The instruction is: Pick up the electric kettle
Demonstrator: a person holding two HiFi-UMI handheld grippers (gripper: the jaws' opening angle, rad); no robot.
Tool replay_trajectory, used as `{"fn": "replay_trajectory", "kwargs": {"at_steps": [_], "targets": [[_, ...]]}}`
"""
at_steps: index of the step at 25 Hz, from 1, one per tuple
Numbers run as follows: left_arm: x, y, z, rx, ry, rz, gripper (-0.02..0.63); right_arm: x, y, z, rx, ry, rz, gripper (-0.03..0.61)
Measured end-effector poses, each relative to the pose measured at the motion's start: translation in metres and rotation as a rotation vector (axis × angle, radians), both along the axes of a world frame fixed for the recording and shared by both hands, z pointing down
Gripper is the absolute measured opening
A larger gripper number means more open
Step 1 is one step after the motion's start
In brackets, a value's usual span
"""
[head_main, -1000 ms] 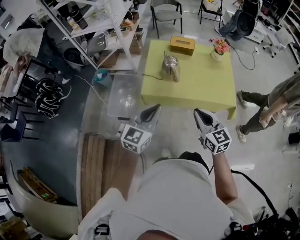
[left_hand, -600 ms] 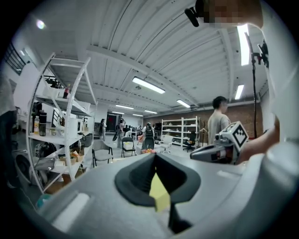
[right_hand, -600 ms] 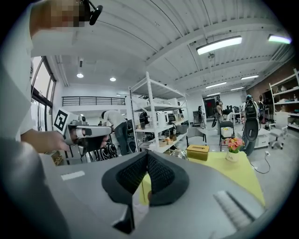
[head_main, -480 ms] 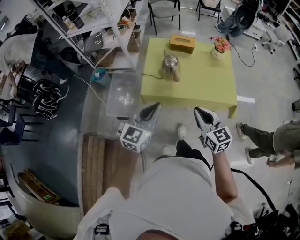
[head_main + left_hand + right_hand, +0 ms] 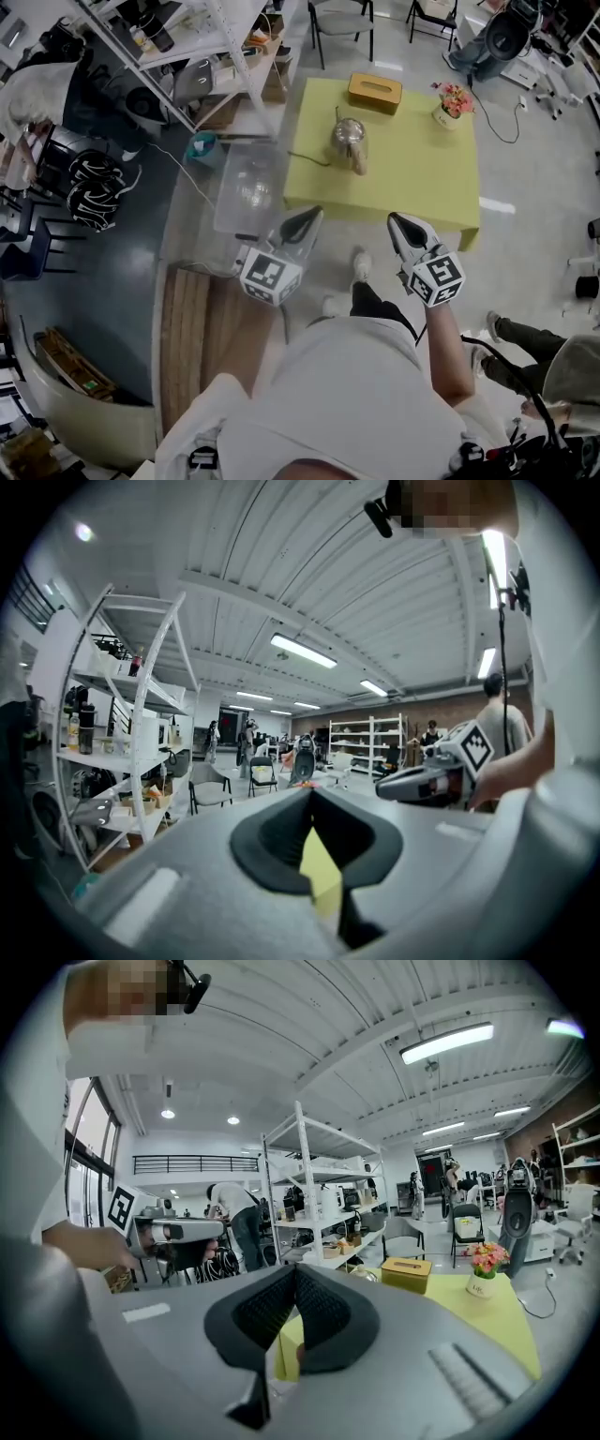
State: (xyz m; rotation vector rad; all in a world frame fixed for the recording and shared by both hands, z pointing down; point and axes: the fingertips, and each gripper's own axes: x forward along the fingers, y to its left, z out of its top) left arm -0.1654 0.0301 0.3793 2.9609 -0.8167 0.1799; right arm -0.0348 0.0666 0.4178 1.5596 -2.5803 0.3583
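I wore a white short-sleeved shirt (image 5: 347,394) and dark trousers (image 5: 380,302), and a black cable (image 5: 506,361) trailed at my right side. My left gripper (image 5: 307,216) and right gripper (image 5: 399,223) had smooth grey shells, black ribbed pads (image 5: 258,1312), and each a white cube (image 5: 272,277) printed with black square markers.

Bright, even light comes from ceiling strip lights (image 5: 303,651) high above the left hand-held gripper (image 5: 311,792). Both gripper views bulge fisheye-style (black vignette at the corners), with the near jaws soft and the shadows faint.
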Motion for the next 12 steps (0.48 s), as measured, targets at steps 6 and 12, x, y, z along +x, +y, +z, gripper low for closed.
{"fn": "replay_trajectory", "kwargs": {"at_steps": [6,12], "targets": [[0.012,-0.031,0.006,-0.010,0.012,-0.035,0.005,0.010,-0.038,0.004,0.006,-0.018,-0.051,0.005],[0.033,-0.071,0.011,-0.010,0.006,-0.076,0.005,0.032,-0.083,0.007,0.009,-0.016,-0.101,0.005]]}}
